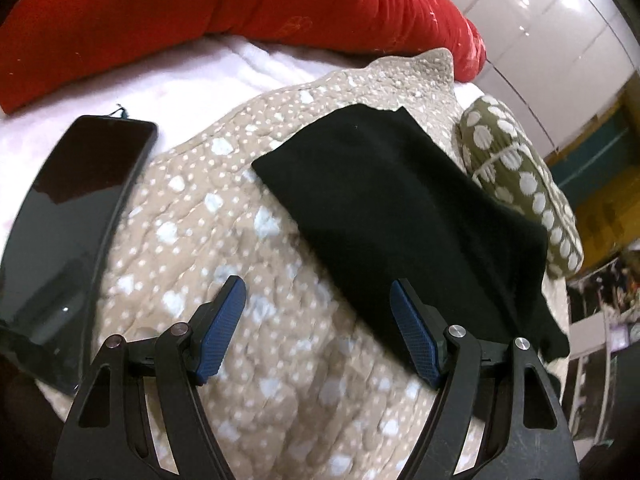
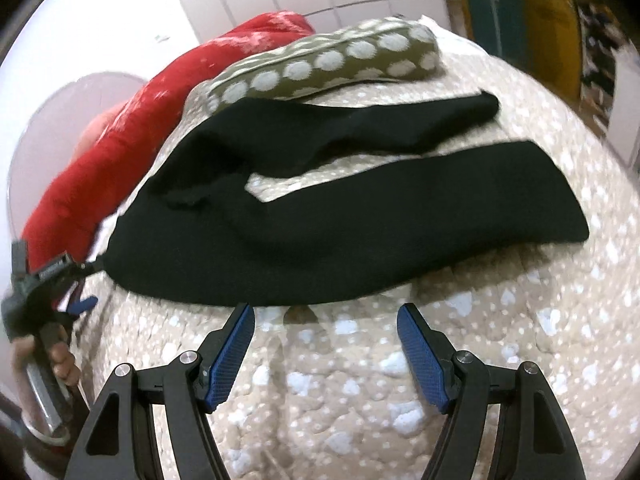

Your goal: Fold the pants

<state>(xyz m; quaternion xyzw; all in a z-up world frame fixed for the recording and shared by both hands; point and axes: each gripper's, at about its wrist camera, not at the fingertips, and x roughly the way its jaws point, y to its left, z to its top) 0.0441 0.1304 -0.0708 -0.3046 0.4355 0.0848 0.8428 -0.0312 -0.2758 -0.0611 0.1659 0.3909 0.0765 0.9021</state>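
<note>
Pants [image 2: 340, 236], black and soft, lie spread on the beige spotted quilt [image 2: 360, 360], waist end toward nine o'clock in the right wrist view and the two legs running off toward three o'clock with a wedge of quilt showing between them. The far leg is rumpled and lies up against the olive dotted cushion [image 2: 320, 68] at twelve o'clock.

Your right gripper [image 2: 326, 354] hovers just short of the near leg's long edge, blue pads spread wide, holding nothing. Your left gripper [image 1: 318, 328] is likewise spread and empty; in its own view the pants [image 1: 400, 216] stretch from twelve o'clock down to four o'clock, and one finger already sits over the cloth's near corner. Whether it touches the fabric, you cannot tell.

Judging from this layout, the step in hand is bringing one leg over the other. To do it well, pinch the near leg's outer edge at two well-separated spots, one hand near the waist, the other toward the hem. Take only the top garment layers, not the quilt beneath; it looks puffy and easy to snag. Lift both ends together and carry them toward twelve o'clock so the seam lands on the far leg's edge. Smooth that bunched far leg first if you can.

Mind the dark phone [image 1: 72, 220] at nine o'clock in the left view and the red pillow [image 1: 240, 4] beyond it.
</note>
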